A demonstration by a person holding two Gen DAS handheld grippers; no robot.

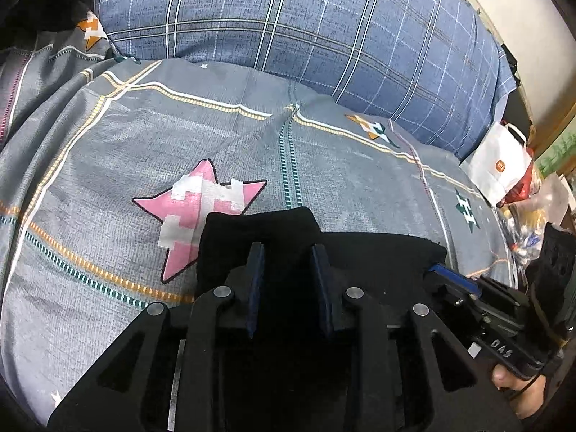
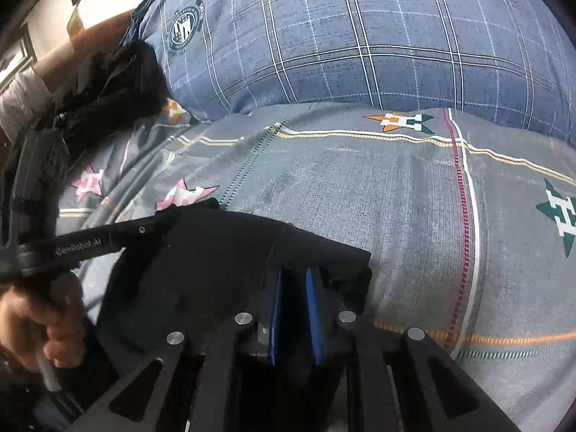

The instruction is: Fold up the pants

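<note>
The black pants (image 1: 378, 255) lie on the grey patterned bedsheet (image 1: 180, 136), stretched between both grippers. My left gripper (image 1: 288, 252) has its blue-padded jaws closed on a bunched edge of the pants near the pink star print. My right gripper (image 2: 293, 277) has its jaws closed on the other end of the pants (image 2: 201, 252), at their right corner. In the right wrist view the left gripper (image 2: 158, 223) reaches in from the left. In the left wrist view the right gripper (image 1: 453, 277) shows at the right edge.
A blue plaid duvet (image 1: 306, 25) is piled along the back of the bed. A white paper bag (image 1: 500, 169) and clutter sit at the right. A black garment (image 2: 108, 82) lies at the far left in the right wrist view.
</note>
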